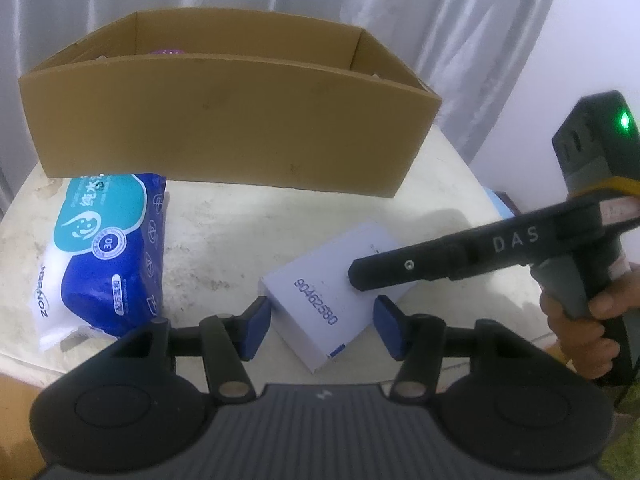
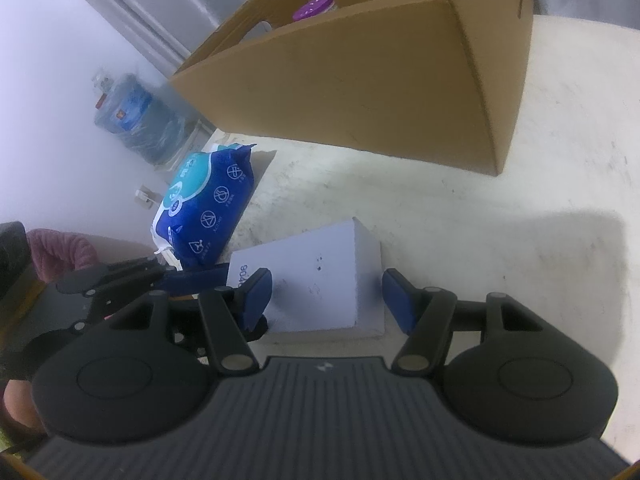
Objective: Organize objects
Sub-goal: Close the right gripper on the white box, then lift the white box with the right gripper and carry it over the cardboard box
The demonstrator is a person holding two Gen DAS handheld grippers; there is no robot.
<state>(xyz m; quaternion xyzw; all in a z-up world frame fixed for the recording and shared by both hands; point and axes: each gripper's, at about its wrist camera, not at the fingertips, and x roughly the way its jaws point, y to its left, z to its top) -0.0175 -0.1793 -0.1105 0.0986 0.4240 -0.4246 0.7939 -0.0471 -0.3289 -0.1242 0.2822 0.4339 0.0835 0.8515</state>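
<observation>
With a purple-lidded jar (image 2: 313, 7) already in the cardboard box (image 1: 224, 120) ahead, both the left gripper (image 1: 320, 330) and right gripper (image 2: 326, 300) stand spread astride the ungripped white box (image 1: 332, 284), the wipes pack (image 1: 108, 248) waiting left.

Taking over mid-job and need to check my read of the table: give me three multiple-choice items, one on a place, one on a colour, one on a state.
1. Where does the wipes pack lie?
A. inside the cardboard box
B. on the table in front of the cardboard box
C. on top of the white box

2. What colour is the lid seen inside the cardboard box?
A. purple
B. green
C. orange

3. How does the white box stand to the left gripper?
A. clamped and lifted
B. on the table between open jaws
C. far outside them

Answers: 1 B, the pack rests on the tabletop; 2 A, the lid shows purple; 3 B, gaps show beside both pads.
</observation>
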